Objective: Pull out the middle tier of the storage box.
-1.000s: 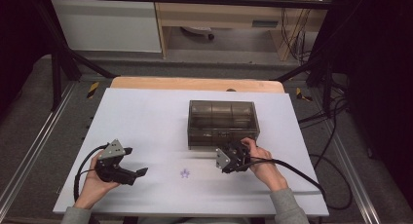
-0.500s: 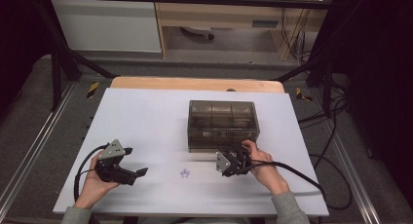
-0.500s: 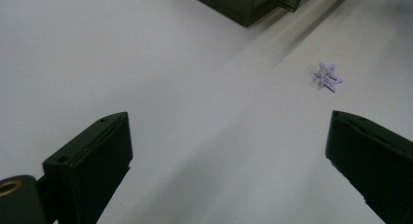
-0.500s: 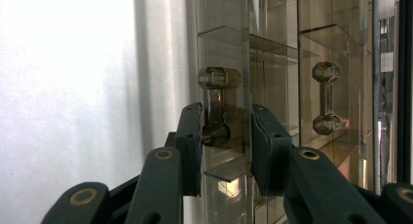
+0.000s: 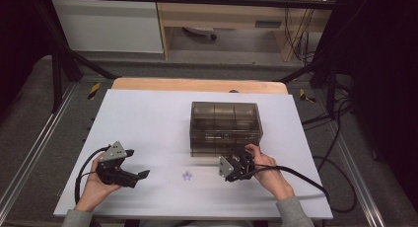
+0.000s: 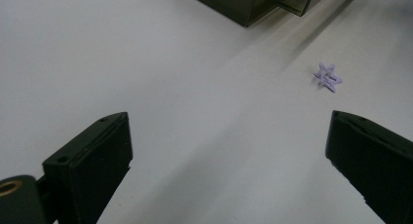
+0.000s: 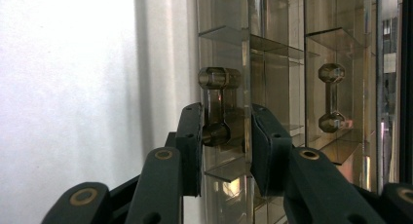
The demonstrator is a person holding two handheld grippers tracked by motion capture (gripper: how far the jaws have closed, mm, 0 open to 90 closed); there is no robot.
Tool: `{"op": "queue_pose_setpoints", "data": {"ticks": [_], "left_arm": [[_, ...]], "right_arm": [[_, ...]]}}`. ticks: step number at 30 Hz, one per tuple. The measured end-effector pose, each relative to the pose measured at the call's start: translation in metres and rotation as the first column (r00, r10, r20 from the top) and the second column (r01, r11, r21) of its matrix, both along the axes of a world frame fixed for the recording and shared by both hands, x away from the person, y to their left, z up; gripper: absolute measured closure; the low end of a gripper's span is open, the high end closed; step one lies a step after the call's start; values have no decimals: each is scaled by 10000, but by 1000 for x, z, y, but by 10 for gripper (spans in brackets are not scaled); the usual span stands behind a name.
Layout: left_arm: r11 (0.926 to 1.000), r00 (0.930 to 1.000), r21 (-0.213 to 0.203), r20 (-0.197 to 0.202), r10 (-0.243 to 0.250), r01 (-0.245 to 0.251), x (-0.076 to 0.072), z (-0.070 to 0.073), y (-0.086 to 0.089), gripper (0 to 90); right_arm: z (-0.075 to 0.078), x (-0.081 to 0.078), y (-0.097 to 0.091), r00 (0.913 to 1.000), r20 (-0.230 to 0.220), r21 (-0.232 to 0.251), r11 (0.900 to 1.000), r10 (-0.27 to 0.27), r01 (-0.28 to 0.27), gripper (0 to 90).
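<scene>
Grippers: two, one in each hand.
Left gripper (image 5: pixel 140 175): jaws wide apart over bare table (image 5: pixel 148 118), holding nothing.
Right gripper (image 7: pixel 225 136): jaws clamped on a drawer handle (image 7: pixel 217 106).
Box (image 5: pixel 225 128): one, smoky clear plastic, split into compartments; it stood right of the table's middle, two barbell-shaped handles on its front.
Star (image 6: pixel 327 77): one, small, purple, flat between the grippers.
</scene>
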State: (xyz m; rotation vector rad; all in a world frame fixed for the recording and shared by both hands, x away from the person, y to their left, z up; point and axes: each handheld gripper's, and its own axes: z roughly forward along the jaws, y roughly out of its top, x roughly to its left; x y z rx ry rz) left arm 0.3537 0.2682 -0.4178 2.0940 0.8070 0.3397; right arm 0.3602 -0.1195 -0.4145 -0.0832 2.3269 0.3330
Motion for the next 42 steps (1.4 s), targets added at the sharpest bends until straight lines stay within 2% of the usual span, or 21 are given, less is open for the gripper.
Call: {"op": "queue_pose_setpoints", "data": {"ticks": [34, 42], "left_arm": [[10000, 10000, 29, 0, -38, 38, 0, 0, -1, 28], [10000, 10000, 24, -2, -35, 35, 0, 0, -1, 28]], "right_arm": [[3, -18, -2, 9996, -181, -46, 9997, 221, -222, 694], [2, -23, -1, 9996, -250, 29, 9999, 115, -114, 694]]}}
